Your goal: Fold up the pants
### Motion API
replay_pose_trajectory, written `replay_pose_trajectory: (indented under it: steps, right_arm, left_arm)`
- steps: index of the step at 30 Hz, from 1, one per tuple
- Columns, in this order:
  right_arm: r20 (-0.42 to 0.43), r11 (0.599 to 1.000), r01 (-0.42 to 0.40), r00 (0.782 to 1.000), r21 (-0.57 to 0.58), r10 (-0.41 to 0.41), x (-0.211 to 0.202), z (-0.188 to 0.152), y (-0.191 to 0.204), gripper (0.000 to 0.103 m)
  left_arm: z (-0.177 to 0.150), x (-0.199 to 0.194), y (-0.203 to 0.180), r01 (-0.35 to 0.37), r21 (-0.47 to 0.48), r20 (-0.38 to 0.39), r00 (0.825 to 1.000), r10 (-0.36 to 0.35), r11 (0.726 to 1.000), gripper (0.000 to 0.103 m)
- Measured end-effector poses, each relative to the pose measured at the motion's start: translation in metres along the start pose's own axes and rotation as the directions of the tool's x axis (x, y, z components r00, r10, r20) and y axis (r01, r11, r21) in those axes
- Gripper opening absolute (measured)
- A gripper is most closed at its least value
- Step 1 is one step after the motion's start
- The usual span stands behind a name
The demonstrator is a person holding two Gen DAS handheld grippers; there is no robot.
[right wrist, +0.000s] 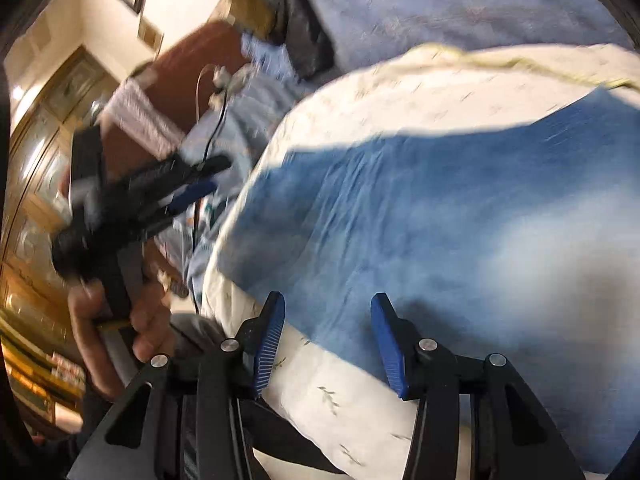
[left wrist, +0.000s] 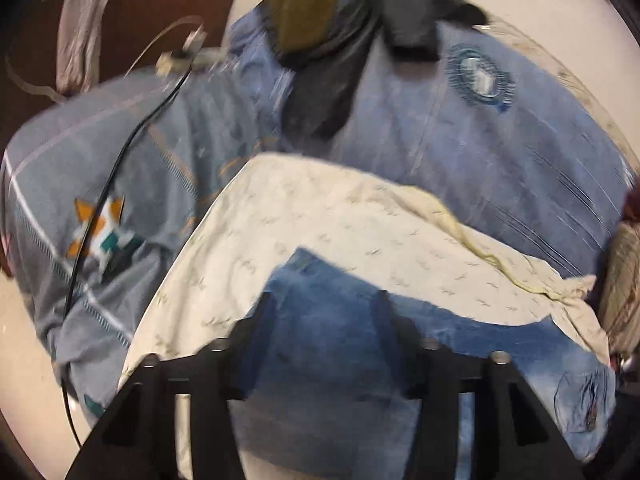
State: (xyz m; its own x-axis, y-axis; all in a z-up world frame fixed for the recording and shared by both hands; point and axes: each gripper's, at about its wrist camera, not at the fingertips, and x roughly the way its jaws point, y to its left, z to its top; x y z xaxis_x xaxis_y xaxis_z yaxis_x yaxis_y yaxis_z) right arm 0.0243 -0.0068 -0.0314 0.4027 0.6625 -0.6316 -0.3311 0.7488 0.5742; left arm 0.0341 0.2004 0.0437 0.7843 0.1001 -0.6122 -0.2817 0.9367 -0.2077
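The jeans (left wrist: 332, 360) lie spread on a cream patterned sheet (left wrist: 320, 216) on top of the bed, denim laid fairly flat with a pocket showing at the right edge of the left wrist view, and a straight edge running across the sheet. It looks like at least one fold could already be in, though motion blur makes that hard to call; further folding and squaring up appear to be left. The left gripper (left wrist: 324, 312) hovers over the near edge of the denim, fingers spread apart with nothing pinched between them. The right gripper (right wrist: 326, 320) sits low at the border where denim meets sheet, its blue-padded fingers (right wrist: 268, 344) parted, jaws released and empty too. In the right wrist view the person's left hand (right wrist: 132, 320) grips the handle of the other tool out to the side, raised and tilted toward the bed. Behind the work, a blue-grey bedspread (left wrist: 500, 128) carries a dark heap of clothes (left wrist: 328, 32) and a black cable (left wrist: 116, 172) trailing across it.
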Motion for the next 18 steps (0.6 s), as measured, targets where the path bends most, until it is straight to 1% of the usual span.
replay_pose_trajectory:
  steps: [1, 2, 3, 4, 6, 8, 10, 11, 12, 13, 15, 16, 17, 18]
  right_arm:
    - [0.024, 1.000, 0.010, 1.000, 0.010, -0.011, -0.012, 0.003, -0.005, 0.056]
    - [0.066, 0.999, 0.039, 0.997, 0.033, -0.041, -0.034, 0.007, -0.016, 0.059]
    - [0.086, 0.997, 0.056, 0.995, 0.046, -0.060, -0.043, 0.010, -0.020, 0.065]
    - [0.120, 0.994, 0.083, 0.989, 0.077, -0.092, -0.063, 0.011, -0.035, 0.068]
    - [0.155, 0.985, 0.125, 0.978, 0.118, -0.142, -0.087, 0.010, -0.057, 0.070]
    - [0.210, 0.968, 0.177, 0.954, 0.179, -0.214, -0.118, 0.004, -0.087, 0.070]
    - [0.260, 0.945, 0.200, 0.928, 0.259, -0.268, -0.144, -0.004, -0.115, 0.070]
    - [0.278, 0.935, 0.203, 0.917, 0.291, -0.286, -0.154, -0.007, -0.126, 0.070]
    - [0.295, 0.924, 0.212, 0.904, 0.319, -0.310, -0.166, -0.010, -0.135, 0.070]
    - [0.322, 0.912, 0.220, 0.886, 0.345, -0.335, -0.180, -0.012, -0.144, 0.070]
    - [0.361, 0.893, 0.222, 0.856, 0.391, -0.371, -0.204, -0.015, -0.159, 0.070]
    - [0.377, 0.876, 0.218, 0.839, 0.430, -0.394, -0.217, -0.017, -0.169, 0.069]
    - [0.383, 0.856, 0.208, 0.827, 0.474, -0.413, -0.228, -0.020, -0.181, 0.070]
    - [0.384, 0.837, 0.196, 0.819, 0.512, -0.427, -0.237, -0.025, -0.194, 0.070]
  left_arm:
    - [-0.003, -0.001, -0.006, 0.016, 0.022, 0.003, 1.000, -0.016, 1.000, 0.060]
    - [-0.006, -0.003, -0.013, 0.039, 0.046, 0.000, 0.999, -0.039, 0.998, 0.060]
    - [-0.011, -0.004, -0.021, 0.058, 0.078, -0.004, 0.998, -0.058, 0.995, 0.060]
    - [-0.014, -0.009, -0.028, 0.067, 0.110, -0.005, 0.998, -0.067, 0.992, 0.060]
    - [-0.022, -0.018, -0.046, 0.078, 0.182, -0.001, 0.997, -0.079, 0.980, 0.060]
    - [-0.035, -0.026, -0.061, 0.114, 0.224, -0.010, 0.993, -0.115, 0.968, 0.061]
    - [-0.052, -0.031, -0.081, 0.173, 0.268, -0.041, 0.985, -0.169, 0.948, 0.062]
    - [-0.057, -0.032, -0.091, 0.190, 0.300, -0.057, 0.982, -0.181, 0.935, 0.062]
    - [-0.065, -0.033, -0.106, 0.203, 0.348, -0.073, 0.979, -0.189, 0.915, 0.062]
    - [-0.072, -0.035, -0.120, 0.217, 0.386, -0.083, 0.976, -0.200, 0.896, 0.062]
    - [-0.087, -0.042, -0.150, 0.265, 0.453, -0.104, 0.964, -0.244, 0.851, 0.062]
    - [-0.094, -0.046, -0.165, 0.298, 0.479, -0.121, 0.954, -0.274, 0.825, 0.062]
    - [-0.103, -0.050, -0.180, 0.337, 0.504, -0.144, 0.941, -0.308, 0.795, 0.062]
    - [-0.113, -0.054, -0.197, 0.377, 0.531, -0.173, 0.925, -0.339, 0.759, 0.063]
